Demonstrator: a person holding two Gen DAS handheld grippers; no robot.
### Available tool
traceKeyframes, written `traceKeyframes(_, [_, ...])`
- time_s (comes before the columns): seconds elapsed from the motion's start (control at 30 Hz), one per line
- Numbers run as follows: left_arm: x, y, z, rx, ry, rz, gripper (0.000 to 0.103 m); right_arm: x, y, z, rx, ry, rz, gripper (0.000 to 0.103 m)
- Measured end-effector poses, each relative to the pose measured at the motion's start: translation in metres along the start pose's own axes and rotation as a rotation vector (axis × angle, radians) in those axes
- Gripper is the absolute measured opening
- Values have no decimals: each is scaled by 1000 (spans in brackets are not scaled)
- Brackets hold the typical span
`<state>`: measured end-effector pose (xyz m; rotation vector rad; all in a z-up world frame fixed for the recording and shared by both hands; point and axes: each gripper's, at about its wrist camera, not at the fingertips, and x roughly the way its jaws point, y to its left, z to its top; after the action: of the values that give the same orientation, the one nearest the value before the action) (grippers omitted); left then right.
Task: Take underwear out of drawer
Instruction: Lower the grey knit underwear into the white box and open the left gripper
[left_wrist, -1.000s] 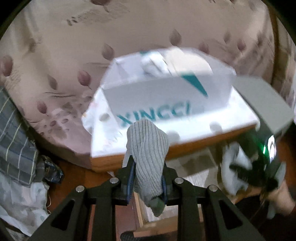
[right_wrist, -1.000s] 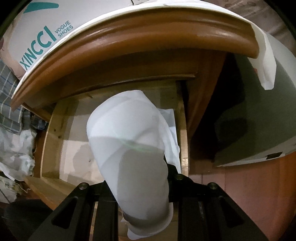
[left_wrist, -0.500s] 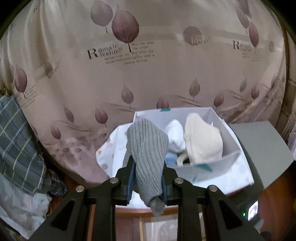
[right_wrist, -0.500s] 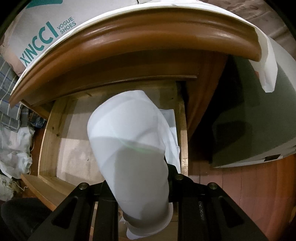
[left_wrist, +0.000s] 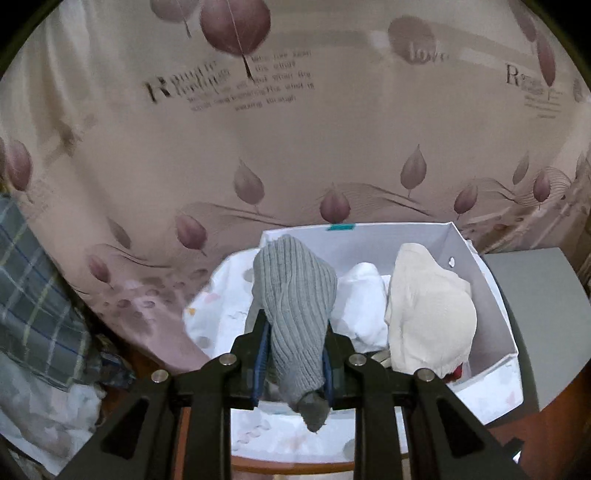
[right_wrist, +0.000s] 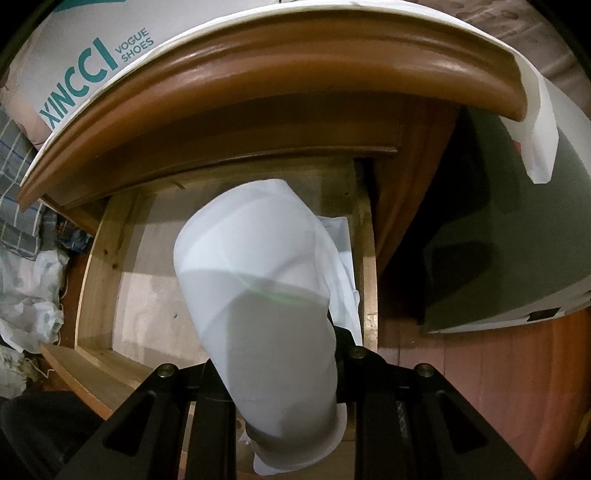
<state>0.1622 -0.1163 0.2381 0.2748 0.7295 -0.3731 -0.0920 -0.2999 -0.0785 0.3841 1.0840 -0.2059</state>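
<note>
Overall count: two grippers, each clenched on one rolled garment; one white box; one open drawer.
Left gripper (left_wrist: 293, 360): its jaws are closed on a grey ribbed knit roll of underwear (left_wrist: 295, 314), which stands up between the blue-lined fingers (left_wrist: 261, 354) and hangs out below them.
Right gripper (right_wrist: 275, 373): its jaws grasp a smooth white roll of underwear (right_wrist: 258, 288), which fills the gap between the fingers and hides their tips.
Where the grey roll is: held up in front of the near-left part of the white cardboard shoe box (left_wrist: 495, 306), above the box rim; whether it touches the box I cannot tell.
Where the white roll is: held over the open pale wooden drawer (right_wrist: 99, 266), out of contact with its floor.
Box contents: two garments clearly seen, a cream knit bundle (left_wrist: 428, 314) on the right and a white bundle (left_wrist: 364, 299) just left of it, touching; a small red scrap (left_wrist: 456, 373) shows under the cream one, too small to identify.
Box position: it sits on a white patterned cloth (left_wrist: 218, 310) that covers the top of the brown wooden cabinet (right_wrist: 258, 74); teal lettering "XINCCI VOGUE SHOES" (right_wrist: 96, 62) shows on its side in the right wrist view.
Drawer contents: one flat white folded item (right_wrist: 343, 258) lies against the right wall, partly hidden by the held roll; the rest shows a pale lining.
Backdrop: one beige curtain with purple leaf prints (left_wrist: 258, 140) behind the box.
Left side: one plaid fabric (left_wrist: 33, 295) beside the cabinet.
Right side: one grey box-shaped object (right_wrist: 517, 240) next to the cabinet.
</note>
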Motion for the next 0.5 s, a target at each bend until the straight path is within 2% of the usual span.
traceKeyframes(0.17, [42, -2, -2, 7, 51, 30, 24, 0, -3, 0, 8, 4, 11, 20])
traceKeyframes(0.3, [74, 3, -11, -19, 116, 5, 24, 1, -4, -1, 11, 8, 16, 20])
traceKeyframes(0.5, [100, 2, -26, 7, 165, 19, 25, 3, -1, 0, 11, 16, 19, 20])
